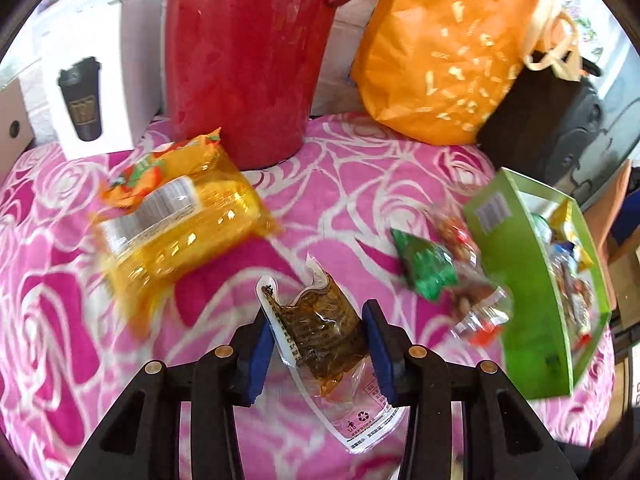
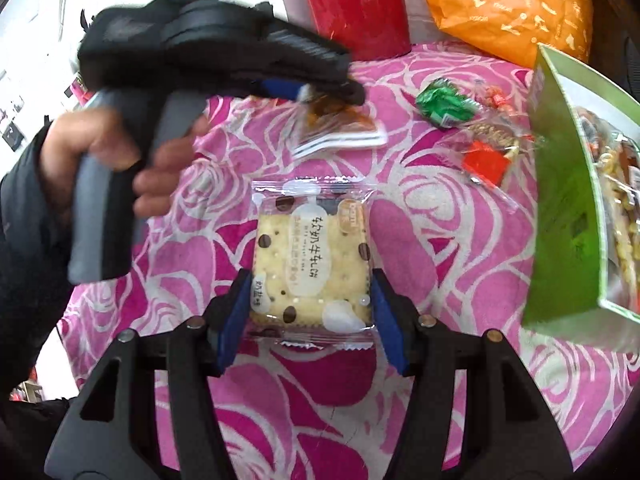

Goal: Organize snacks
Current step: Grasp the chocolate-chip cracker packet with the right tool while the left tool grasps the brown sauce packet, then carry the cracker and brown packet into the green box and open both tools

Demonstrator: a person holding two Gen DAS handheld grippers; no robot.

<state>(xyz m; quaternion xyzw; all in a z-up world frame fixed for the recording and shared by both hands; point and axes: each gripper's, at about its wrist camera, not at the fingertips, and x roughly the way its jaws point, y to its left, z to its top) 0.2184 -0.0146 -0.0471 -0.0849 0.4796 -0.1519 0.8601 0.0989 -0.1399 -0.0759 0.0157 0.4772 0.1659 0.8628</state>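
My left gripper [image 1: 318, 346] is shut on a clear pouch of brown pickled snack [image 1: 320, 332], held above the pink rose cloth [image 1: 340, 184]. From the right wrist view that same left gripper [image 2: 320, 92] appears with the pouch [image 2: 340, 124] hanging from its blue pads, a hand on its grey handle. My right gripper [image 2: 310, 300] is shut on a clear-wrapped cracker sandwich [image 2: 310, 256]. The green box [image 1: 524, 288] [image 2: 568, 216] at the right holds several snacks. A green packet [image 1: 426, 268] [image 2: 444, 104] and a clear packet with red bits [image 1: 476, 300] [image 2: 486, 152] lie beside the box.
A large yellow-orange snack bag [image 1: 176, 224] lies at the left. At the back stand a red jug [image 1: 248, 56], an orange bag [image 1: 452, 48] and a white carton picturing a black cup [image 1: 92, 92]. A dark suitcase [image 1: 548, 128] sits behind the green box.
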